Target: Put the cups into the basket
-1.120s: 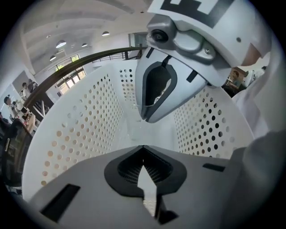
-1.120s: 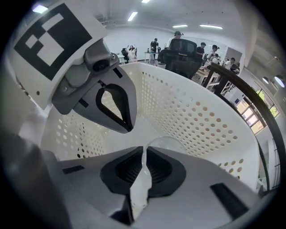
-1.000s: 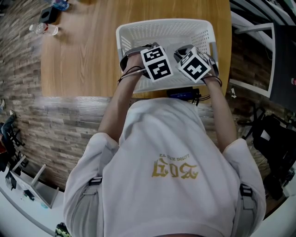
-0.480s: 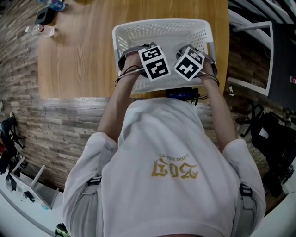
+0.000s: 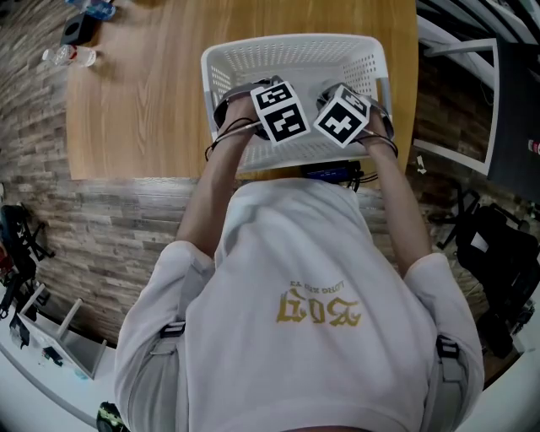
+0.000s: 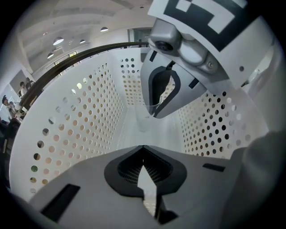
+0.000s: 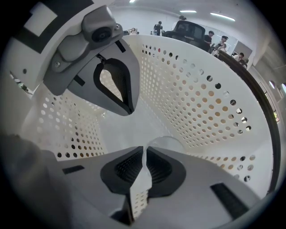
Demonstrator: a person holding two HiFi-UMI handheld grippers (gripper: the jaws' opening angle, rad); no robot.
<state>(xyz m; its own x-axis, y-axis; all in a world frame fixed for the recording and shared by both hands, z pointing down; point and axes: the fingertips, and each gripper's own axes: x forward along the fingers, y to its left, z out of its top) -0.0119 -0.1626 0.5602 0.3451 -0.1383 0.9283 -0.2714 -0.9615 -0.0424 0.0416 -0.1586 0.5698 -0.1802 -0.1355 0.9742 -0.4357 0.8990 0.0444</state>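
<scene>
A white perforated basket [image 5: 295, 42] stands on the wooden table [image 5: 143, 110], with both grippers down inside it. In the head view the left gripper [image 5: 278, 105] and right gripper [image 5: 344, 114] sit side by side under their marker cubes. My right gripper [image 7: 144, 151] is shut on the rim of a clear plastic cup [image 7: 167, 142], which curves away to the right of the tips. From the left gripper view that cup [image 6: 145, 123] hangs faintly below the right gripper [image 6: 155, 112]. My left gripper [image 6: 143, 150] is shut with nothing between its jaws.
The basket walls [image 6: 80, 116] close in on both sides of the grippers. A clear bottle [image 5: 72, 56] and a dark object [image 5: 78, 25] lie at the table's far left corner. A black device [image 5: 333, 171] sits at the near table edge. Metal frames and dark gear [image 5: 494, 253] stand to the right.
The right gripper has shifted a little left, closer to the left gripper, inside the basket. The left gripper has barely moved.
</scene>
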